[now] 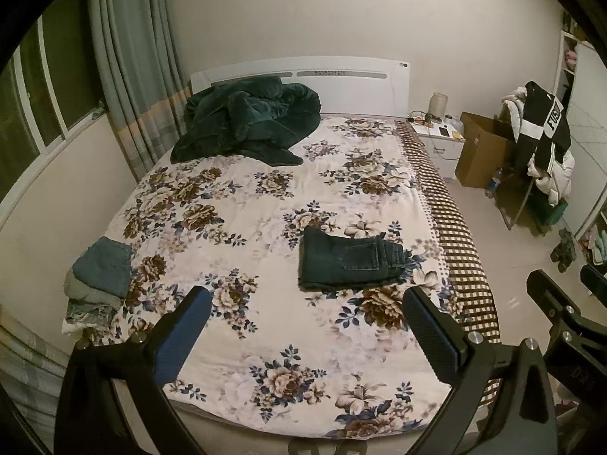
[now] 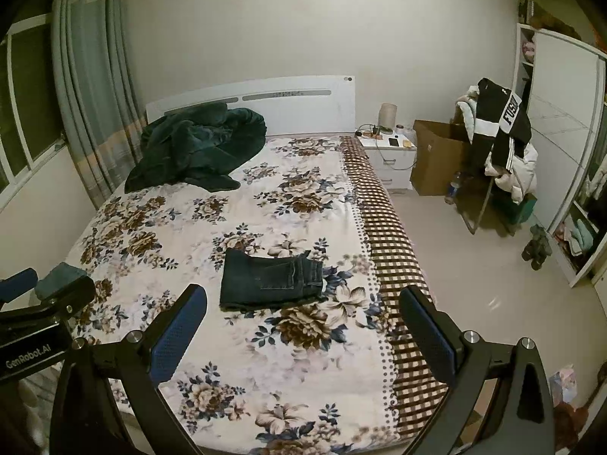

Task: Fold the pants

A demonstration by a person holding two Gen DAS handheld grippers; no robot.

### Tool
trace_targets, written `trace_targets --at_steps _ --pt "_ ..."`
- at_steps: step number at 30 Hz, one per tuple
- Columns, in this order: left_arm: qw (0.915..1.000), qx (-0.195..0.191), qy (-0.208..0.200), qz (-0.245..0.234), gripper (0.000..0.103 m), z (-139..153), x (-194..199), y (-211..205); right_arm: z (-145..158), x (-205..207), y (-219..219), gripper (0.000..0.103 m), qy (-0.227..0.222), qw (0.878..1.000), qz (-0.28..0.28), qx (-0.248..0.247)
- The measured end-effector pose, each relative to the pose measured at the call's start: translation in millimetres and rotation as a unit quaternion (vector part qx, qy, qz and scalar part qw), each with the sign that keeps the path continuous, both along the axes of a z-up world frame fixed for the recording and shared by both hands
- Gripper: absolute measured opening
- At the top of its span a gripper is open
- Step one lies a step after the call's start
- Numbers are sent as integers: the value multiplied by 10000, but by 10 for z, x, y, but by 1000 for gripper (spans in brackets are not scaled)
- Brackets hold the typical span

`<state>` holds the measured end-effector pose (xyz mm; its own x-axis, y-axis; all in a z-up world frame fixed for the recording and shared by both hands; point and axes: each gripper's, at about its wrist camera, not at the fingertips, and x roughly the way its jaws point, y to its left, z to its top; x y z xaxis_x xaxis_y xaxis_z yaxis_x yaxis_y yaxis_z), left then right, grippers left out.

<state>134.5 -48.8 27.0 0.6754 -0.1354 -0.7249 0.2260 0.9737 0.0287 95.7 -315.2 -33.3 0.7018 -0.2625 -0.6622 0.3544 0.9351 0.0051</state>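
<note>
Pants (image 1: 347,263) folded on bed (image 1: 242,204), beyond both spread, empty hand-held grippers

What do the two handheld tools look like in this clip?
Both match: black angular frames, silver bolt heads at the joints, blue textured pads on the fingers. The left tool carries white "GenRobot.AI" lettering on its body, seen from the right wrist view. The right tool shows no cables or sleeves.

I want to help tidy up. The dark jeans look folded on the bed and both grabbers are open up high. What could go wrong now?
1. The folded dark jeans lie near the checkered bed edge; a clumsy nudge might push them toward the floor.
2. Gripping only the top layer with the left gripper or right gripper could undo the fold.
3. The pile of lighter jeans sits at the other edge and could topple.
</note>
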Motion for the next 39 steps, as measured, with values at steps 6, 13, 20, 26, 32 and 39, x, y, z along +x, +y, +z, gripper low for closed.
trace_targets --at_steps 6,13,20,26,32,39 --pt "10000 19 -3 21 103 19 -8 27 -2 -12 9 103 2 10000 20 9" --pt "10000 10 -14 27 103 24 -18 66 -10 -21 23 103 8 10000 0 18" --pt "10000 51 -28 42 103 25 -36 96 -21 -19 27 103 0 10000 11 25" --pt "9999 62 -114 58 103 63 -57 160 -26 -25 25 103 -9 10000 16 22" --pt "9999 57 -136 81 103 93 -58 173 -25 -21 19 103 -10 10000 18 27" --pt "9999 60 -136 59 103 86 -54 183 -29 -28 17 103 -7 10000 4 36"
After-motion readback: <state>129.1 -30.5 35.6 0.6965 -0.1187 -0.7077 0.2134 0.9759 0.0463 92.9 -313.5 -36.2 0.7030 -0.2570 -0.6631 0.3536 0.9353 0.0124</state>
